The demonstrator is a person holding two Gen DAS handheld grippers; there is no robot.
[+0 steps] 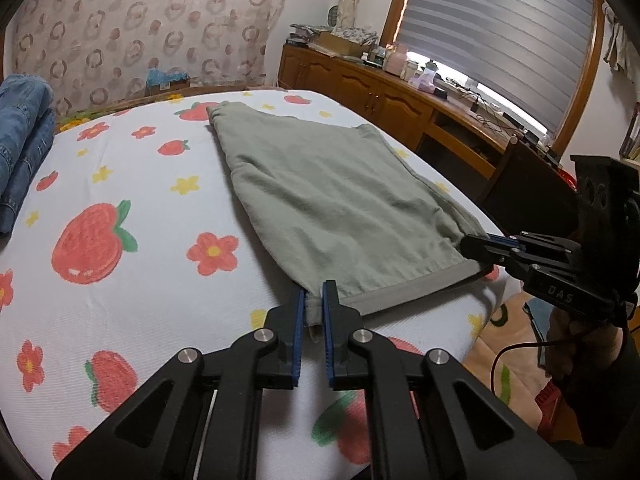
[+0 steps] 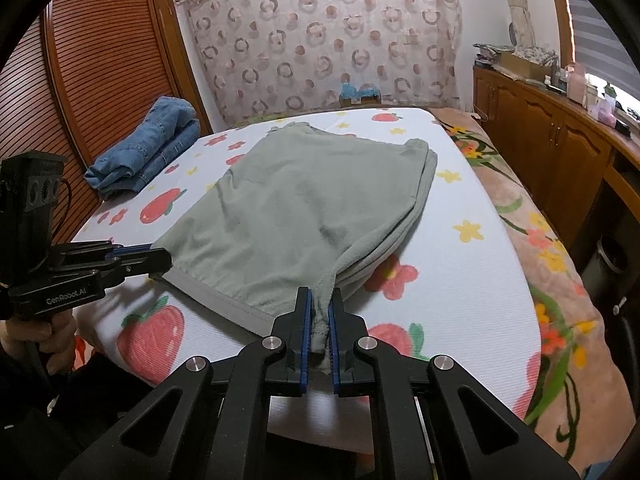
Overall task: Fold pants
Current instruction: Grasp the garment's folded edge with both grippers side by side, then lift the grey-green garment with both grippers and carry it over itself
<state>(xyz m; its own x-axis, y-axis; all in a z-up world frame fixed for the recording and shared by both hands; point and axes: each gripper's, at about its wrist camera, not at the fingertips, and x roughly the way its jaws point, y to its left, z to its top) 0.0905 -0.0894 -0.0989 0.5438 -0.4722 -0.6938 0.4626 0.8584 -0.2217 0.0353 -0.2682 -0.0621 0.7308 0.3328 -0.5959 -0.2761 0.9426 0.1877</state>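
Observation:
Sage-green pants (image 1: 332,200) lie folded on a white strawberry-print sheet (image 1: 120,184), with the grey waistband along the near edge. My left gripper (image 1: 313,304) is shut on the left corner of the waistband. My right gripper (image 2: 320,312) is shut on the bunched right corner of the pants (image 2: 304,208). In the left wrist view the right gripper (image 1: 470,246) shows at the right, pinching its corner. In the right wrist view the left gripper (image 2: 162,260) shows at the left, pinching its corner.
Folded blue jeans (image 2: 148,148) lie at the bed's far left. A wooden louvred wardrobe (image 2: 100,60) stands behind them. A wooden sideboard (image 2: 560,140) with clutter runs along the right. A floral blanket (image 2: 540,240) covers the bed's right edge.

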